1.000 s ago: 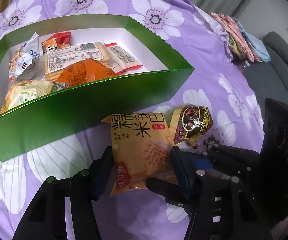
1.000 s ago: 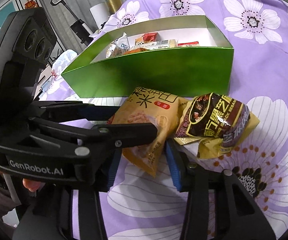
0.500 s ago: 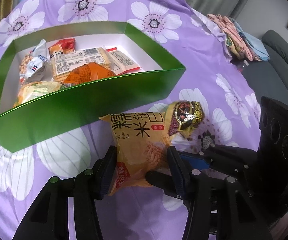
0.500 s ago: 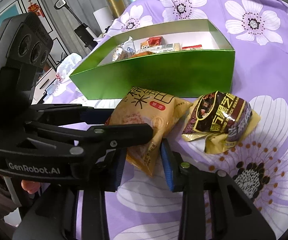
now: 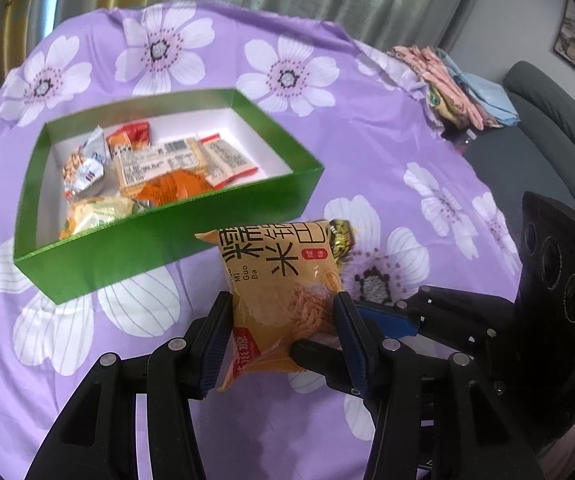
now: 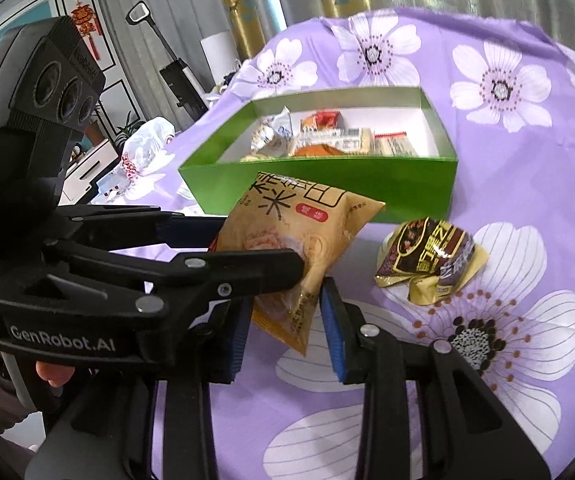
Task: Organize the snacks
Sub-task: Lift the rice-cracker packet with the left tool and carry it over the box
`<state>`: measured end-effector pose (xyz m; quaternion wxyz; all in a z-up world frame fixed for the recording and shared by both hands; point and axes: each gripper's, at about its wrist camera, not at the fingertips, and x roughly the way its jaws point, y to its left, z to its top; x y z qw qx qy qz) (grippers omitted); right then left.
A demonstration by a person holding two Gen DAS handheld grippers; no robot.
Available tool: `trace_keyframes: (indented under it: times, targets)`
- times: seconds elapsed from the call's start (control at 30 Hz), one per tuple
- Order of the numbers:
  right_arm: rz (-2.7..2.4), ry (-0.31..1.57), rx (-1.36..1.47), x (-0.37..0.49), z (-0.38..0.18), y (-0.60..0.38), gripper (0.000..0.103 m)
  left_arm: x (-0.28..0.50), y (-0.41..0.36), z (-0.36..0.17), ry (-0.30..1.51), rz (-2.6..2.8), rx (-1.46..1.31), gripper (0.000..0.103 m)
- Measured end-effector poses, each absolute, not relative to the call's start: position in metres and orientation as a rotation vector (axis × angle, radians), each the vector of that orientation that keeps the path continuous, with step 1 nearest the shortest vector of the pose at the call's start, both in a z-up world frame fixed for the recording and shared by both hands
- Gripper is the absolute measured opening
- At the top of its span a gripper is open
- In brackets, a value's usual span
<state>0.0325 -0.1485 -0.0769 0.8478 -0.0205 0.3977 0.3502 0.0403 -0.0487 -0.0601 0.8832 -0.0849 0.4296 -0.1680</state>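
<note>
Above the purple flowered cloth [image 5: 367, 128], the left gripper [image 5: 283, 320] and the right gripper [image 6: 283, 320] both pinch the orange rice-cracker packet [image 5: 279, 280], held clear of the cloth near the green box [image 5: 167, 236] of snacks. Beside it, the dark sesame packet [image 6: 431, 256] lies on the cloth.

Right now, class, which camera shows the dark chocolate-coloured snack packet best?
The right wrist view: the dark snack packet lies fully visible on the purple cloth. In the left wrist view, the yellow packet hides most of it.
</note>
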Motion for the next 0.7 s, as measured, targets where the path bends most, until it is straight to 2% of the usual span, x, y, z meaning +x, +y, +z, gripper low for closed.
trace_keyframes:
  times: [0.7]
  targets:
    - [0.731,0.686,-0.082,0.012,-0.022,-0.149,0.034,0.018,-0.049,-0.006,0.747,-0.351,-0.140,0.051]
